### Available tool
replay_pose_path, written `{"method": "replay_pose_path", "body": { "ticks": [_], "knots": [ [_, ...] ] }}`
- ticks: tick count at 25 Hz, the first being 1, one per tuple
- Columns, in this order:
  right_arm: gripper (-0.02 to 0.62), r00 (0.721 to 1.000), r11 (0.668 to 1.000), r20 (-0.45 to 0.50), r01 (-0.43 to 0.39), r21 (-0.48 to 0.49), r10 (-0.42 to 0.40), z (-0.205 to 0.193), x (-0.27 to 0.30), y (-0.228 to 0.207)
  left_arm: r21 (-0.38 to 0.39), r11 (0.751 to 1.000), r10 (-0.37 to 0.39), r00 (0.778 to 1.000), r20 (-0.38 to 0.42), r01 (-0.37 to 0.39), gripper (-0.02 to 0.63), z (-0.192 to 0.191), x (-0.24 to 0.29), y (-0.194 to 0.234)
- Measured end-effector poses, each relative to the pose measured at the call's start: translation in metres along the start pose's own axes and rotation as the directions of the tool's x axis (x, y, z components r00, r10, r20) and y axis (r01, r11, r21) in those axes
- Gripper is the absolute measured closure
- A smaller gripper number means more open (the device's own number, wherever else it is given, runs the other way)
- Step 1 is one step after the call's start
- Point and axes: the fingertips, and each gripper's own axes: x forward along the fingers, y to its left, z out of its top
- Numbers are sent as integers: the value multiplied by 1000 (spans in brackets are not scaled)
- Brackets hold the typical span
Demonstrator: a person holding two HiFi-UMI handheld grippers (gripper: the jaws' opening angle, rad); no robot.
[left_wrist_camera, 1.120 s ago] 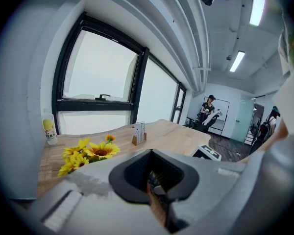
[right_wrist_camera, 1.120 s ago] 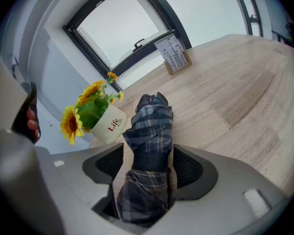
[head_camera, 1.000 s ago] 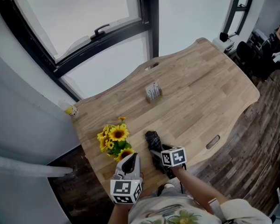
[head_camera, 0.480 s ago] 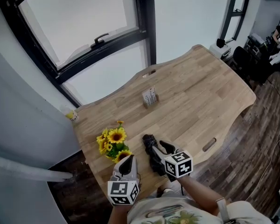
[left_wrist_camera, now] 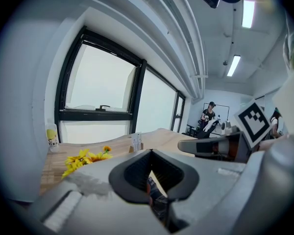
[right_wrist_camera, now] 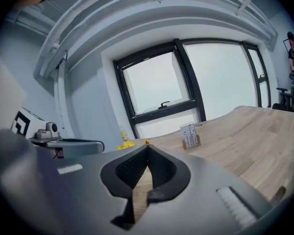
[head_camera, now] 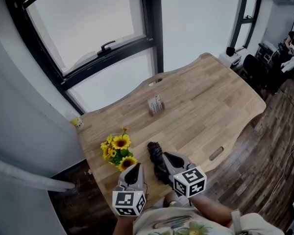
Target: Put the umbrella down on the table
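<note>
A folded black umbrella (head_camera: 155, 156) lies on the wooden table (head_camera: 206, 97) near its front edge, with nothing holding it. My right gripper (head_camera: 168, 157) hovers just above and to the right of it, jaws shut and empty; in the right gripper view the tips (right_wrist_camera: 147, 148) meet with only table behind them. My left gripper (head_camera: 133, 168) hangs at the table's front edge beside the sunflowers (head_camera: 118, 150), to the left of the umbrella. Its jaws (left_wrist_camera: 151, 152) are also closed tip to tip, and a bit of dark fabric shows through the gap below them.
A small card holder (head_camera: 156, 104) stands mid-table, and a yellow bottle (head_camera: 76, 122) sits at the back left corner by the window. Office chairs and a person (head_camera: 291, 43) are far right. The table has a slot handle (head_camera: 216, 153) at its front edge.
My right gripper has lifted off the umbrella towards the camera and closed its jaws. The umbrella stays lying on the table. The left gripper rose slightly.
</note>
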Motion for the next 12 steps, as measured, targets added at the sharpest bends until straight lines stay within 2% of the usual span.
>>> {"method": "replay_pose_path", "body": {
  "ticks": [12],
  "knots": [
    [597, 998, 998, -13, -61, 3, 61, 0, -29, 33, 19, 1000, -16, 999, 28, 16, 601, 6, -23, -25]
  ]
}}
